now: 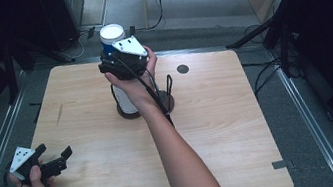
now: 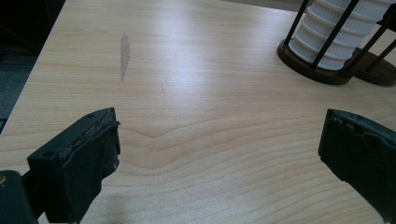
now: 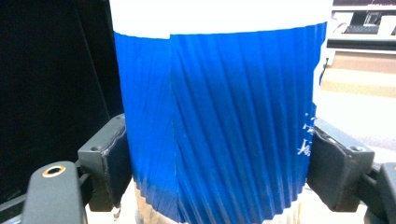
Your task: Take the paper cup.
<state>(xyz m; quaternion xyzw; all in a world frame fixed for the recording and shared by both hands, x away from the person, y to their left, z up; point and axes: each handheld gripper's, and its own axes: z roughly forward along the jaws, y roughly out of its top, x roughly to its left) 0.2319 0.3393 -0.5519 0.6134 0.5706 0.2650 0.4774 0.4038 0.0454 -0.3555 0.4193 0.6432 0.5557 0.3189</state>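
Observation:
A paper cup with a ribbed blue sleeve and white rim (image 1: 112, 35) (image 3: 219, 93) stands at the top of a stack of white ribbed cups (image 1: 125, 100) (image 2: 334, 32) held in a black wire rack on a dark round base (image 1: 129, 113). My right gripper (image 1: 113, 52) (image 3: 219, 175) is shut on the blue cup, one pad pressed on each side of the sleeve. My left gripper (image 1: 56, 151) (image 2: 219, 144) rests low at the table's front left, jaws wide apart with bare wood between them.
The wooden table (image 1: 221, 130) carries a second dark base with wire posts (image 1: 168, 98) right of the rack. A dark round spot (image 1: 182, 69) lies at the back, a grey smudge (image 2: 124, 53) on the left. Cables and black stands surround the table.

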